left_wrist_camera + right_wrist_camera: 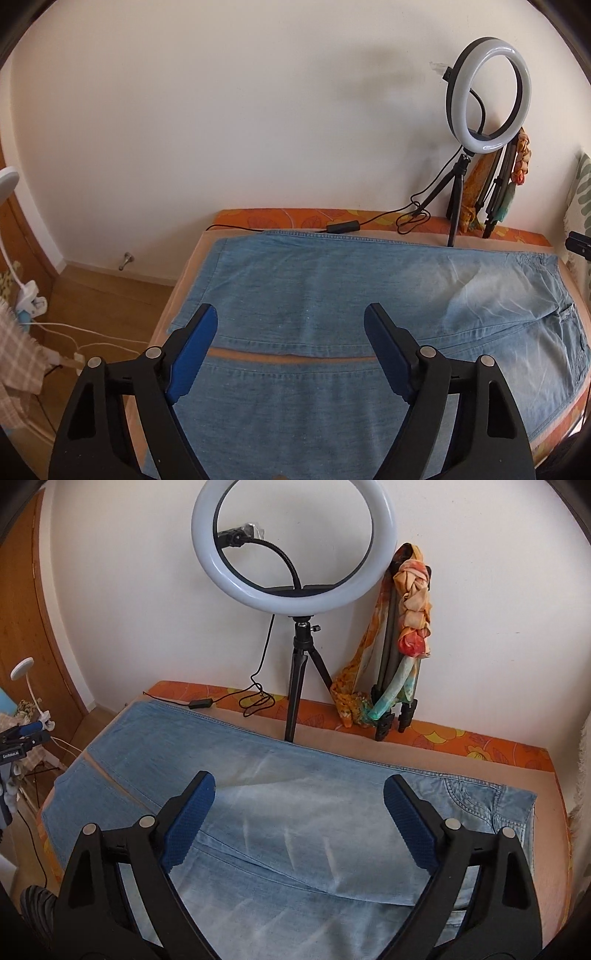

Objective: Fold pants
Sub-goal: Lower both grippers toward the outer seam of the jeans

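Note:
Light blue denim pants point(332, 288) lie flat across the orange-covered bed, legs side by side with a narrow gap between them, waist to the right. They also show in the right wrist view point(295, 794), where the waistband and pocket are at the right. My left gripper point(291, 317) is open and empty, held above the leg part. My right gripper point(299, 786) is open and empty, held above the thigh and seat part. The left gripper also shows at the far left of the right wrist view point(22, 734).
A ring light on a small tripod point(295, 554) stands on the bed's far edge by the wall, its cable point(255, 698) trailing on the cover. Folded tripods with a coloured scarf point(402, 646) lean on the wall. The wooden floor with white cables point(96, 314) lies left of the bed.

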Available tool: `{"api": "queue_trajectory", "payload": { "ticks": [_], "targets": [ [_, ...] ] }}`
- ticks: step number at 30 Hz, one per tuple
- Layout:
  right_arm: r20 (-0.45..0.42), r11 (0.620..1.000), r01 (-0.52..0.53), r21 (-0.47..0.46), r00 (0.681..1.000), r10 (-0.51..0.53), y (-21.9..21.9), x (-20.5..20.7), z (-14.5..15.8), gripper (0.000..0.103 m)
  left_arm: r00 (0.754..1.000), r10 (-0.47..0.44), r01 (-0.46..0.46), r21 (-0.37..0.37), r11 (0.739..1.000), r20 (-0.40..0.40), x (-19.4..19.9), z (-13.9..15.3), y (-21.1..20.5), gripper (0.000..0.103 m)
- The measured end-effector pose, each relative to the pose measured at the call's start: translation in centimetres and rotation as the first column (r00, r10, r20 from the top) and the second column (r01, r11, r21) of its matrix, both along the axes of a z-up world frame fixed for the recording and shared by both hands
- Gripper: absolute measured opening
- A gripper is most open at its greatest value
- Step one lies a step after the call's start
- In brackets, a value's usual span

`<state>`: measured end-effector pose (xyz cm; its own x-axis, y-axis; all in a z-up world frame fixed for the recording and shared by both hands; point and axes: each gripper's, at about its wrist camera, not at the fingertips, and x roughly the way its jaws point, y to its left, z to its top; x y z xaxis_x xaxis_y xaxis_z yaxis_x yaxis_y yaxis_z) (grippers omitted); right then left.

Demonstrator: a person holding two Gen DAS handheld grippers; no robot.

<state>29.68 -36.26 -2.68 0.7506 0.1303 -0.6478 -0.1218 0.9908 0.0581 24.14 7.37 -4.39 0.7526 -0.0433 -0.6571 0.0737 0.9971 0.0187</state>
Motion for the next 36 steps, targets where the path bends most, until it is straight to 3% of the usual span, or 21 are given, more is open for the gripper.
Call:
{"api": "queue_trajectory", "payload": {
  "ticks": [4,11,19,24,29,36],
  "targets": [
    [-0.013,0.990,-0.132,-0.049,0.991,0.131,2.7,3.8,-2.0,0.083,0.999,-0.026,0.027,0.010,1.000,-0.044,3.0,-1.7,-0.7,0.076],
    [-0.088,0.940,-0.320,-0.118,0.946,0.311,9.5,10.6,-6.4,0.075,0.992,-0.039,0.040,0.005,0.999,-0.120,7.7,-5.6,-1.2,0.073],
    [-0.204,0.901,-0.408,-0.149,0.904,0.376,15.1,19.4,-12.3,0.066,0.983,-0.032,0.025,-0.043,0.999,-0.181,11.2,-8.2,0.8,0.073],
    [-0.264,0.885,-0.438,-0.155,0.882,0.390,17.1,23.0,-15.4,0.066,0.977,-0.034,0.016,-0.083,0.996,-0.211,14.0,-9.8,2.4,0.073],
    [-0.286,0.883,-0.438,-0.168,0.879,0.381,17.6,25.0,-17.1,0.066,0.971,-0.002,-0.025,-0.113,0.993,-0.237,16.7,-11.4,3.7,0.071],
    [-0.311,0.877,-0.466,-0.115,0.856,0.413,17.5,26.6,-17.3,0.064,0.961,0.007,-0.053,-0.158,0.986,-0.277,18.3,-13.4,4.3,0.071]
  ]
}}
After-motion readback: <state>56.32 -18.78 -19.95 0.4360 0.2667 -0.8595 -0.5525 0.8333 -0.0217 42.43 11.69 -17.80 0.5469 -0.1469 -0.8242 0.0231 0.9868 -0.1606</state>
